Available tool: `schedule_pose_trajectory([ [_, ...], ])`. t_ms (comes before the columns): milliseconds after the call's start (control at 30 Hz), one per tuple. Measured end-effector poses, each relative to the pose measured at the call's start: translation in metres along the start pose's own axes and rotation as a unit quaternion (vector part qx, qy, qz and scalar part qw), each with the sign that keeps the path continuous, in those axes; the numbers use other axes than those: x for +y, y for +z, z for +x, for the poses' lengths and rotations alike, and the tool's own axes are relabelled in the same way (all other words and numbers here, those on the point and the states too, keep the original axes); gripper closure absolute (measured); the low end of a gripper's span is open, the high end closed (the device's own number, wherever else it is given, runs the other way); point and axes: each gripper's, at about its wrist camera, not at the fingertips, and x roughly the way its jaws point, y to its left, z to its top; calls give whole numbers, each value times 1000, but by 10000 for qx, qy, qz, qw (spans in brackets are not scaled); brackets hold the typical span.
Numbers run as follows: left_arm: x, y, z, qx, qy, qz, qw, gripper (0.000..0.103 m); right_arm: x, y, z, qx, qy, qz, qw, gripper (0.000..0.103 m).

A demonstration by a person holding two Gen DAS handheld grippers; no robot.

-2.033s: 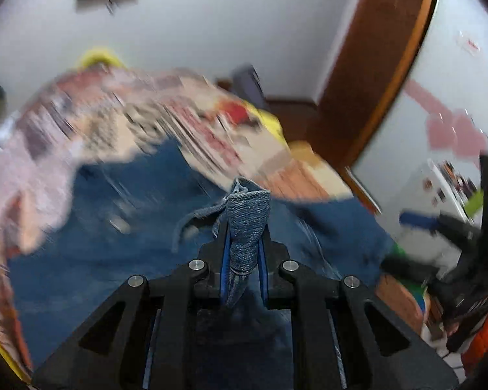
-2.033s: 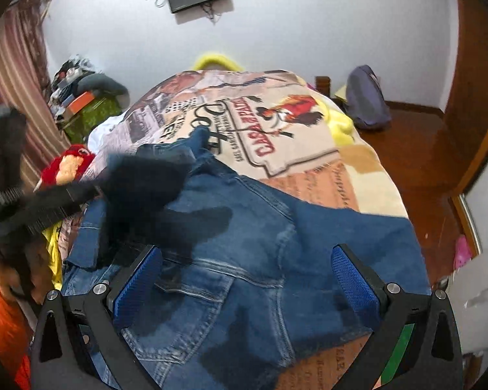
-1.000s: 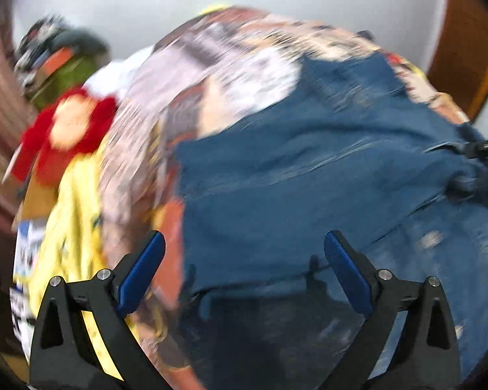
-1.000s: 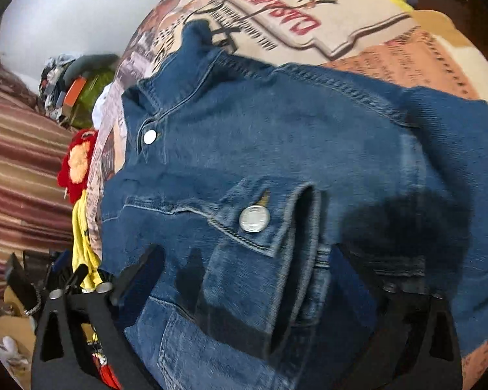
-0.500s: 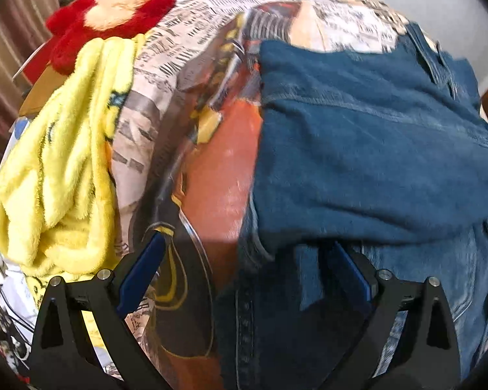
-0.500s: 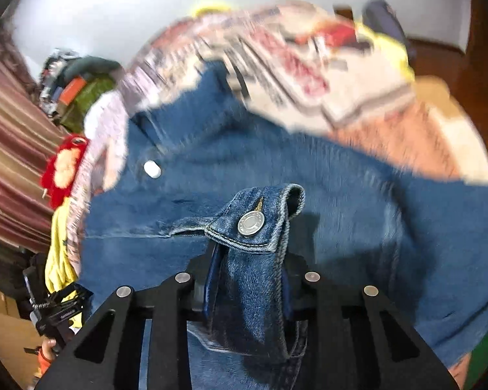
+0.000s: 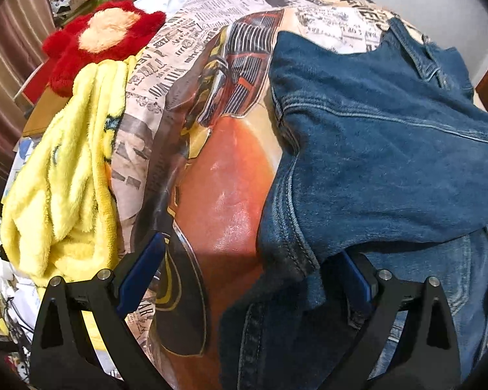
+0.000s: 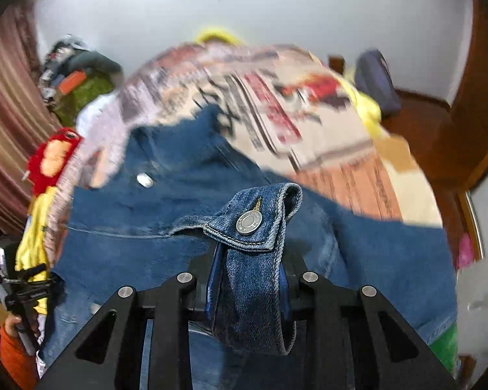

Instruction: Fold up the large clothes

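1. Since half a second ago, the right tool (image 8: 249, 284) has lifted its catch a little higher, and the room behind it blurs with the motion; the left tool (image 7: 247, 279) has barely shifted.
2. Clamped tight in the right tool is a buttoned cuff (image 8: 255, 224) of the blue denim jacket (image 7: 384, 162), the metal snap facing the camera and the sleeve trailing back to the body.
3. Spread wide and holding nothing, the left tool hangs low over the jacket's left edge; one finger sits over the printed newspaper-pattern bedspread (image 7: 218, 169), the other is tucked under a folded denim flap.
4. The jacket lies across the bed, collar toward the far wall, one layer already doubled over.
5. To do this step well, I judge the sleeve should be carried across the chest in a flat arc, kept taut enough not to twist, then laid straight before release.
6. The free tool could pin the body near the shoulder seam so the whole garment does not drag.
7. Room is ample toward the far side of the bed. The left is crowded: a fluffy yellow blanket (image 7: 65, 175) and a red plush toy (image 7: 104, 35) sit at the bed's edge, near the jacket, so keep the fold clear of them.
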Motion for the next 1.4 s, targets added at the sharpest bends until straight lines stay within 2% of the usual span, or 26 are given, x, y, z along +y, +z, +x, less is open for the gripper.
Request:
schedule_pose_trajectory([
  [167, 1, -6, 5, 118, 2, -34, 9999, 4, -13, -19, 40, 486, -301, 55, 9983, 76],
  [233, 2, -10, 7, 165, 57, -24, 9998, 4, -13, -27, 53, 648, -479, -62, 9967, 71],
  [333, 4, -18, 4, 193, 50, -33, 9998, 4, -8, -33, 59, 646, -843, -351, 9937, 60],
  [433, 8, -25, -1, 197, 52, -55, 9998, 4, -3, -35, 60, 605, -984, -667, 9911, 59],
  [567, 4, -32, -18, 105, 93, 62, 9999, 4, -6, -36, 57, 618, -940, -687, 9913, 58],
  [667, -6, -32, -39, -122, 136, 308, 9994, 4, -7, -35, 54, 686, -960, -629, 9910, 44],
  [733, -13, -28, -54, -304, 123, 473, 9983, 4, -8, -36, 46, 690, -990, -651, 9906, 37],
  [833, -32, -18, -83, -679, 87, 775, 9946, 4, -13, -39, 27, 577, -811, -731, 9923, 33],
  [1033, -81, 12, -121, -1333, -103, 1246, 9832, 4, -38, -36, -17, 159, -647, -386, 9970, 33],
  [1167, -116, 29, -128, -1514, -281, 1456, 9773, 4, -70, -32, -52, -171, -442, 226, 9986, 31],
  [1267, -147, 42, -127, -1510, -547, 1594, 9741, 4, -100, -31, -72, -365, -337, 735, 9961, 22],
  [1400, -181, 55, -121, -1431, -929, 1718, 9702, 4, -135, -38, -87, -448, -321, 1162, 9917, 22],
])
